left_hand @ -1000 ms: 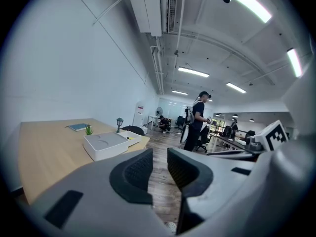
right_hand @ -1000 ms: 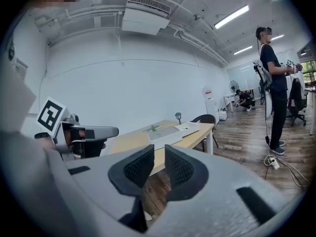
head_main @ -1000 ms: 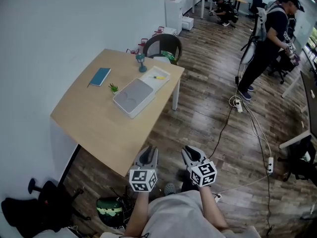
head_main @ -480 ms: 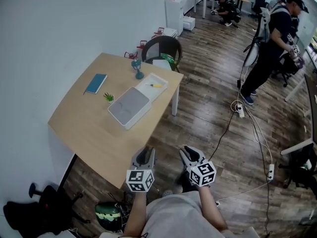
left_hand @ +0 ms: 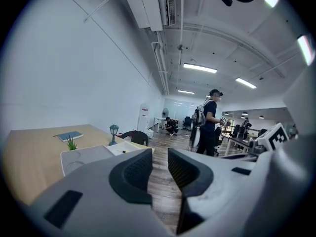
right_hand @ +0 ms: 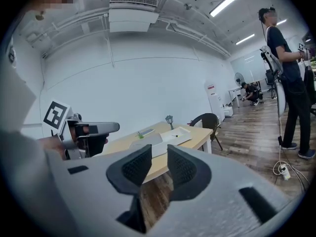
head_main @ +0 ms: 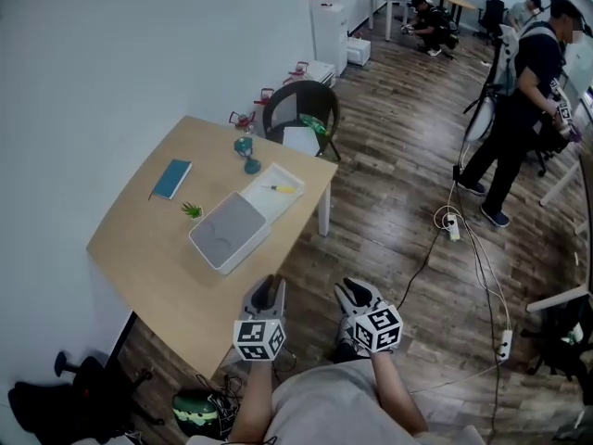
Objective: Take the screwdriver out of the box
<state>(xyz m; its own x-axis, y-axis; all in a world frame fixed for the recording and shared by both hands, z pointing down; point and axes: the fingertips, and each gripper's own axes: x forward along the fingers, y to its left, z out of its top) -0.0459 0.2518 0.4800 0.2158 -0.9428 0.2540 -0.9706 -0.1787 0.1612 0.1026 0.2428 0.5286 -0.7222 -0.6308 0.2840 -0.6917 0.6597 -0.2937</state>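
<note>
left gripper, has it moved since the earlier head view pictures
Yes. The left gripper has come forward, nearer the table, now beside its near right edge.

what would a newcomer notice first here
The left hand-held gripper and right hand-held gripper sit low in the head view, both empty; the right's jaws have just been opening. Beyond them, a wooden table by the wall carries an open white box with a yellow screwdriver inside.
</note>
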